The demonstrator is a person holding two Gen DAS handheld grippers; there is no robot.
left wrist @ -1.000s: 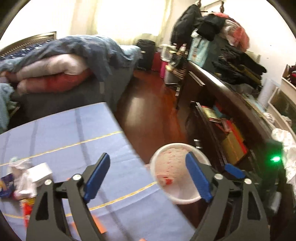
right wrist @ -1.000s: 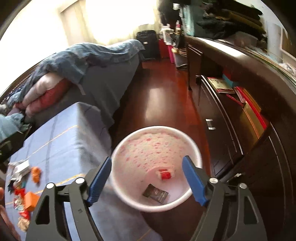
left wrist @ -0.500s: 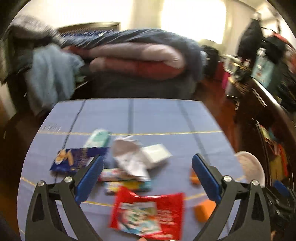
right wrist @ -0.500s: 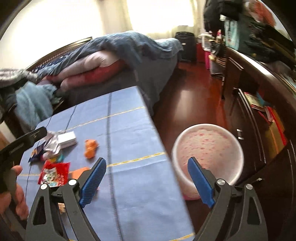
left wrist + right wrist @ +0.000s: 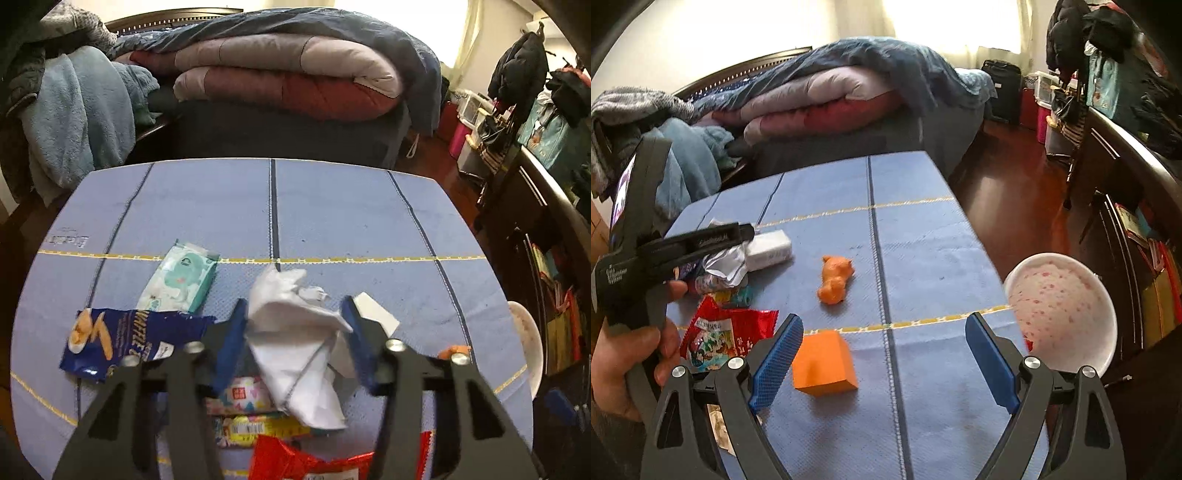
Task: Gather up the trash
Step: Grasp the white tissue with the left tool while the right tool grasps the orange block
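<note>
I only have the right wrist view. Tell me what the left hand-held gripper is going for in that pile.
Observer: The left wrist view shows a crumpled white paper between the fingers of the left hand-held gripper. Its jaws have just been closing, but I cannot tell whether the pads press the paper yet.
Operator: Report anything beyond that paper that my view misses.
Observer: A teal and white wet wipes pack lies flat on the blue tablecloth, to the left of the paper and just beyond a blue waffle snack bag.
</note>
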